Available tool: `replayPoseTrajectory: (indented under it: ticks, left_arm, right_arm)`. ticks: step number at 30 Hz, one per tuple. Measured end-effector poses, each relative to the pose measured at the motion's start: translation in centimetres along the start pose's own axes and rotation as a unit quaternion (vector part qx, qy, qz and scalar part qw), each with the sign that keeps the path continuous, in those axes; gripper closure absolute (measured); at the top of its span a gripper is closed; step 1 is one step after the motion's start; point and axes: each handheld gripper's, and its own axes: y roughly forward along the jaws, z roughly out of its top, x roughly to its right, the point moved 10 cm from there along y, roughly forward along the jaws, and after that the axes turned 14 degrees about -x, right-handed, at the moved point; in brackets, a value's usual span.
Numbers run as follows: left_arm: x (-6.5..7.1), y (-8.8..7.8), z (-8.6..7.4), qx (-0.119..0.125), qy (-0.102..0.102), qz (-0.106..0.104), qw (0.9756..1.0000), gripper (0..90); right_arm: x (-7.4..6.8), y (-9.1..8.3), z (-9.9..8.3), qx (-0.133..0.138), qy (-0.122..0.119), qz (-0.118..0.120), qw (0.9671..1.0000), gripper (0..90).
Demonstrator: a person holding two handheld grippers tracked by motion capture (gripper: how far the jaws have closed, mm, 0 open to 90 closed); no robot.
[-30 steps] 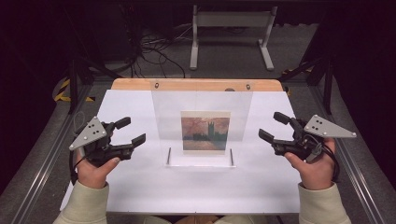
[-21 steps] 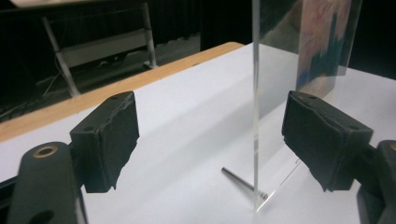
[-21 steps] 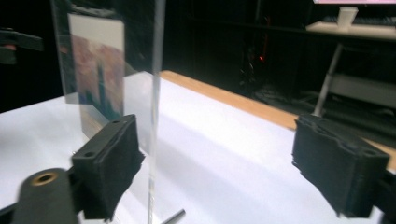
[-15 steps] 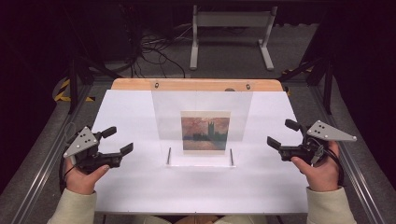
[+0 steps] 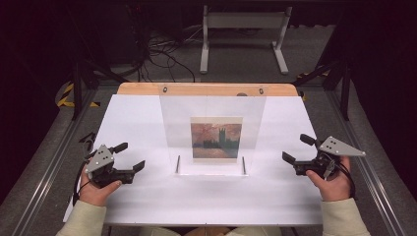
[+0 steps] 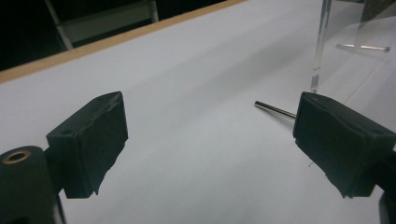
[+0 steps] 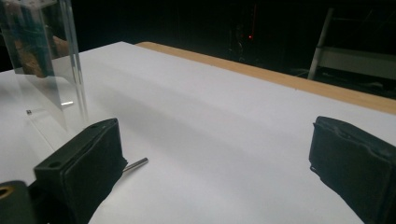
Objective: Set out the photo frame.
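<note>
A clear acrylic stand (image 5: 212, 132) stands upright mid-table on the white tabletop (image 5: 206, 196) and holds a small picture (image 5: 216, 140) of towers under a red sky. My left gripper (image 5: 130, 156) rests low at the table's left, open, with nothing between its pads (image 6: 88, 144). My right gripper (image 5: 296, 148) is low at the right, also open and empty. Both sets of jaws have just been opening. In the left gripper view (image 6: 215, 140), the stand's edge (image 6: 321, 46) and a metal pin (image 6: 275, 109) lie ahead. In the right gripper view (image 7: 219, 163), the acrylic panel (image 7: 46, 70) and a pin (image 7: 135, 164) show.
A wooden strip (image 5: 206, 89) runs along the table's far edge. Beyond it, on the floor, stand a pale metal frame (image 5: 243, 29) and loose cables (image 5: 162, 54). Metal rails (image 5: 44, 162) flank the table on both sides.
Both hands have sunk toward the tabletop and drifted outward and nearer the person. Both pairs of jaws stand a little wider. The stand and picture have not moved.
</note>
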Motion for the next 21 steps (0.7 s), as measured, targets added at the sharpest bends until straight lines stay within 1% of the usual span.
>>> replayPoseTrajectory:
  ticks: [2,3,6,7,8,9,10,12,13,15,17,18,21]
  left_arm:
    - [0.1,0.5,-0.3,0.0,-0.007,-0.008,0.9999,10.4]
    - [0.1,0.6,-0.5,-0.002,-0.011,-0.012,0.9999,10.4]
    - [0.0,0.8,-0.7,0.0,-0.021,-0.017,0.9996,10.6]
    - [0.0,0.9,-0.9,-0.001,-0.027,-0.019,0.9995,10.6]
    - [-0.1,0.9,-1.0,-0.004,-0.03,-0.021,0.9993,10.7]
    - [-0.2,0.9,-1.0,-0.002,-0.035,-0.021,0.9992,10.8]
    - [-0.2,0.9,-1.1,0.0,-0.045,-0.026,0.9987,10.8]
    - [-0.4,1.0,-1.2,0.001,-0.057,-0.031,0.9979,11.1]
    - [-0.4,1.0,-1.2,0.001,-0.057,-0.031,0.9979,11.2]
    - [-0.7,1.1,-1.4,0.0,-0.074,-0.036,0.9966,11.2]
    - [-0.9,1.1,-1.5,0.001,-0.081,-0.034,0.9961,11.3]
    - [-1.0,1.1,-1.6,0.002,-0.084,-0.037,0.9958,11.4]
    - [-1.1,1.1,-1.7,0.001,-0.089,-0.038,0.9953,11.4]
  right_arm:
    - [0.1,0.6,-0.8,-0.007,0.004,-0.002,1.0,3.4]
    - [0.2,1.0,-1.4,-0.015,0.004,-0.005,0.9999,3.3]
    - [0.1,1.9,-2.4,-0.03,0.006,-0.005,0.9995,3.2]
    - [0.0,2.1,-2.7,-0.035,0.006,-0.005,0.9994,3.4]
    - [-0.1,2.4,-3.1,-0.046,0.007,-0.003,0.9989,4.3]
    - [-0.2,2.6,-3.3,-0.048,0.007,-0.001,0.9988,4.4]
    - [-0.3,2.7,-3.4,-0.051,0.009,-0.002,0.9986,4.6]
    - [-0.5,3.0,-3.8,-0.062,0.015,0.001,0.998,5.3]
    - [-0.5,3.0,-3.8,-0.062,0.015,0.001,0.998,5.3]
    - [-0.5,3.4,-4.4,-0.077,0.018,-0.001,0.9968,5.0]
    - [-0.7,3.9,-4.9,-0.087,0.02,0.001,0.996,5.0]
    - [-0.7,4.0,-5.0,-0.092,0.021,-0.001,0.9955,4.9]
    - [-0.8,4.2,-5.2,-0.094,0.019,-0.001,0.9954,5.0]
